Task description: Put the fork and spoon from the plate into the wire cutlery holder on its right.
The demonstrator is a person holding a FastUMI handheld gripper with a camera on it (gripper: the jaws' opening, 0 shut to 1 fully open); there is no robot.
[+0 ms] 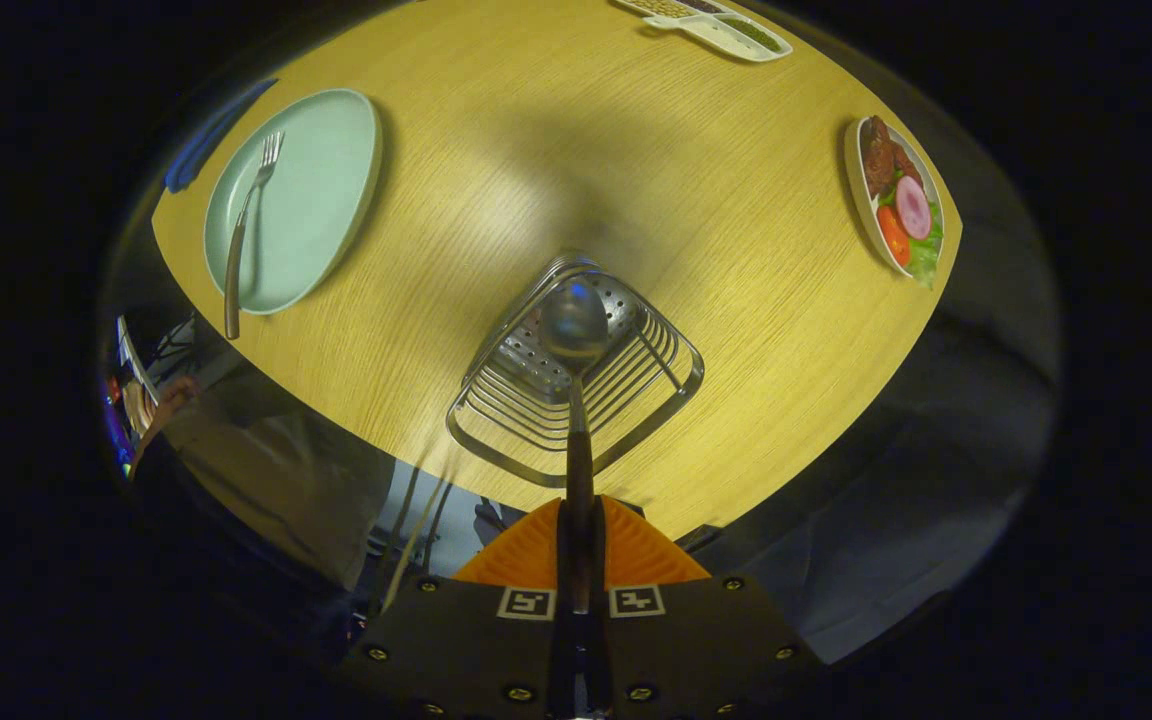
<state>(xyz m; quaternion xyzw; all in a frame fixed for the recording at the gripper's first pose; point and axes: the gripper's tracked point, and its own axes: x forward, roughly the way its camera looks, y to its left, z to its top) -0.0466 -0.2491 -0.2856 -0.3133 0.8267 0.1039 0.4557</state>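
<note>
Two orange ribbed fingers (536,555) of the gripper (577,560) are seen pressed together on the dark handle of the spoon (576,400), with only the handle's width left between them. The handle is held straight ahead of the fingers, and the shiny rounded bowl of the spoon is seen over the opening of the wire holder (576,385), just beyond the fingertips. Whether the bowl touches the holder's floor cannot be told. The holder is made of bright metal rods bent into a squarish basket, with a perforated plate at its bottom. It is set near the closer edge of the table (556,150), whose top is pale yellow wood with a fine straight grain.

Farther off and well to the left, a round mint-green plate (331,180) is seen, smooth and matte. The fork (241,235) is laid on it, prongs pointing away, its handle passing over the plate's near rim. Well to the right, a white dish of salad and meat (901,200) is placed by the table's edge. At the far edge a white divided tray (716,22) is seen. Below the table, dim grey floor is made out.
</note>
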